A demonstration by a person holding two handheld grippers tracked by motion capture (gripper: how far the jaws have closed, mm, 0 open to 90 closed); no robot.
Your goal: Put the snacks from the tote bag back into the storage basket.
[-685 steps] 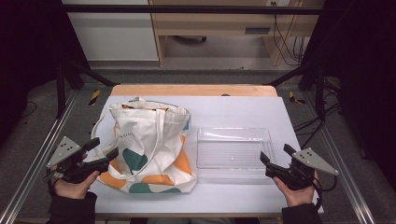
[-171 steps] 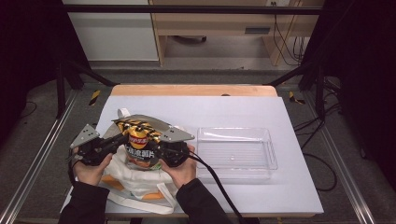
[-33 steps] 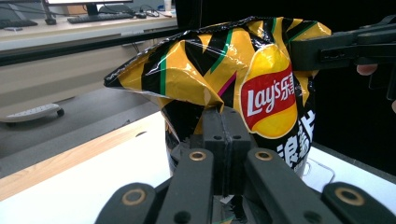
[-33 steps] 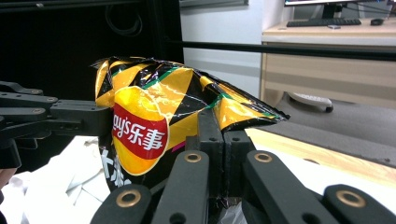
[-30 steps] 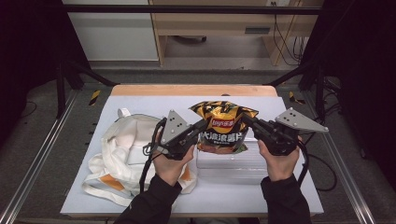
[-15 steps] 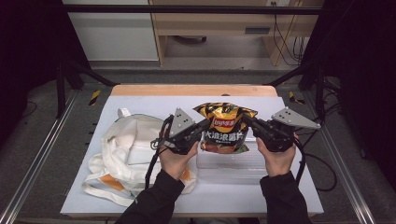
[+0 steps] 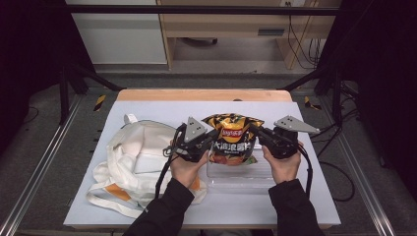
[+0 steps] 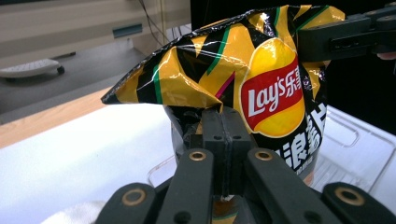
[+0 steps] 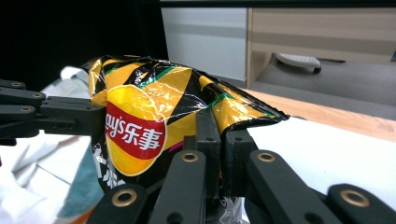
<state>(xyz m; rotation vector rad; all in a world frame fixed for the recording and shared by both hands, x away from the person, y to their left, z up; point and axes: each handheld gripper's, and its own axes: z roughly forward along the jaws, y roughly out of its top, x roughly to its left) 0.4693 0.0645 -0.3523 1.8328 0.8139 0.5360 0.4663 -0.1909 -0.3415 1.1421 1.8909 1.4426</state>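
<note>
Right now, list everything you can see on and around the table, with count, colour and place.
chip bag: one, yellow and black with a red logo, held upright over the tray, pinched at both side edges
tray: one, clear plastic, on the table right of centre
tote bag: one, white with orange patches, slumped on the table's left
table: one, white top with a wooden far edge
left gripper: one, black, jaws shut on the bag's left edge
right gripper: one, black, jaws shut on the bag's right edge
hands: two, dark sleeves, at the near edge
</note>
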